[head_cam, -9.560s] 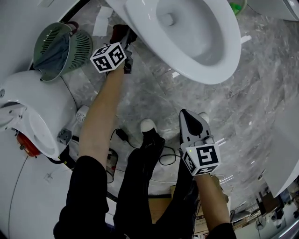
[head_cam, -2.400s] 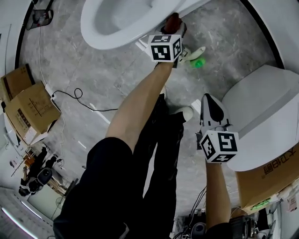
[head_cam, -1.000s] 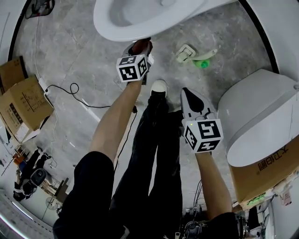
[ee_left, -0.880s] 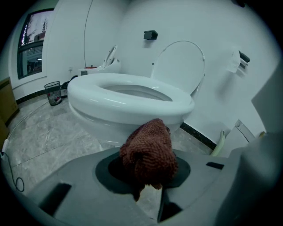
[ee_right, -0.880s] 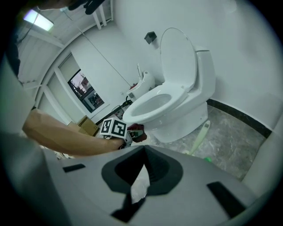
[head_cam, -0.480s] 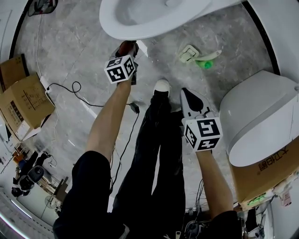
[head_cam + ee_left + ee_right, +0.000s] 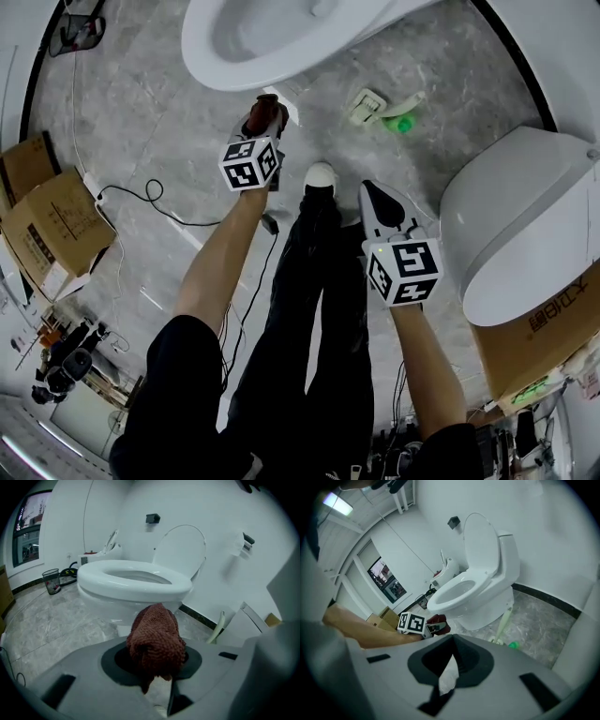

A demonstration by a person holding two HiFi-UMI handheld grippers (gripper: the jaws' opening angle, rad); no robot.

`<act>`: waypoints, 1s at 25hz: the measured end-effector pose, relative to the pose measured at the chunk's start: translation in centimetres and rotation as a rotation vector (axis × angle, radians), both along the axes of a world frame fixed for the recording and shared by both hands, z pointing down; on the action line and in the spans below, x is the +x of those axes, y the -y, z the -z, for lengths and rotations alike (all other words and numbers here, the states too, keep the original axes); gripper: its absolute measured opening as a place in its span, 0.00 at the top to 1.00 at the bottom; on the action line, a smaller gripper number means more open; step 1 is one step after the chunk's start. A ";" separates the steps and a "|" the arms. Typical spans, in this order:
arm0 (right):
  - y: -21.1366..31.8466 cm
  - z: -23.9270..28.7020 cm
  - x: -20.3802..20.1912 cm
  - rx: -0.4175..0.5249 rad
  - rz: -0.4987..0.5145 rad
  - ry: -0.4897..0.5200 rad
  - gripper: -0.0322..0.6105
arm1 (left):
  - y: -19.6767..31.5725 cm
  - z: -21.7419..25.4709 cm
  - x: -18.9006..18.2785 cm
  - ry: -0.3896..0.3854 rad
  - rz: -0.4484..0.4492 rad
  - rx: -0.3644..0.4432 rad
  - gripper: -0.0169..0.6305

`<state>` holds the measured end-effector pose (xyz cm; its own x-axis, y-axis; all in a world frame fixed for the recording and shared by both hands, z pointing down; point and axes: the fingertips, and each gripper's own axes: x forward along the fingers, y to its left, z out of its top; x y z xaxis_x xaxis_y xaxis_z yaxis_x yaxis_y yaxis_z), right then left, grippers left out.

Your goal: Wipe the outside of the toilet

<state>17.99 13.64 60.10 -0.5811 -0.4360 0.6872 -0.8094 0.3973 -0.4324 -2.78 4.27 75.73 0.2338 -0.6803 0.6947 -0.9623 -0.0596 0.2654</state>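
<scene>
Two handheld grippers, one cloth and one open toilet (image 7: 202,66) were shown. The dark red cloth (image 7: 266,103) was clamped in a bunch between the fingers of the left gripper (image 7: 265,112) and held just before the front of the toilet bowl, below its rim; whether it touched the porcelain could not be told. The right gripper (image 7: 371,195) was held well back from the toilet, its fingers drawn together on nothing, with only a sliver of floor seen between them.

The floor (image 7: 141,112) was grey marbled stone; the walls were white, with a black band at their foot.

From the head view alone, three cardboard boxes were counted, two (image 7: 52,225) left of the toilet and one (image 7: 539,328) right of it; a second white fixture (image 7: 525,225), a black cable (image 7: 141,192) and a small green object (image 7: 403,123) were also seen.

Only the left gripper view showed the toilet's raised lid (image 7: 180,550) head-on and a wire waste bin (image 7: 51,581) far to the toilet's left; the cloth (image 7: 157,641) filled the fingers there.

Only the right gripper view showed the tank (image 7: 508,559) and the left gripper's marker cube (image 7: 411,623) beside the bowl.
</scene>
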 end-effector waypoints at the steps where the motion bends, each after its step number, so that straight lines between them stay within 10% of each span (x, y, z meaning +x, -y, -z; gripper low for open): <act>1: 0.0 0.1 0.5 0.000 -0.012 0.001 0.94 | -0.1 0.1 1.2 -0.014 -0.013 0.002 0.80; 11: 1.4 0.6 6.9 0.025 -0.199 -0.011 0.94 | 5.5 0.8 14.5 -0.088 -0.195 0.056 0.80; 25: 3.3 0.0 12.6 0.006 -0.354 -0.008 0.95 | 17.5 -0.1 23.2 -0.118 -0.172 0.103 0.80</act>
<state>30.61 10.32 60.15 -0.3881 -0.6137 0.6876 -0.9006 0.0941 -0.4243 20.38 -13.26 75.81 0.4276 -0.6893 0.5849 -0.8984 -0.2524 0.3593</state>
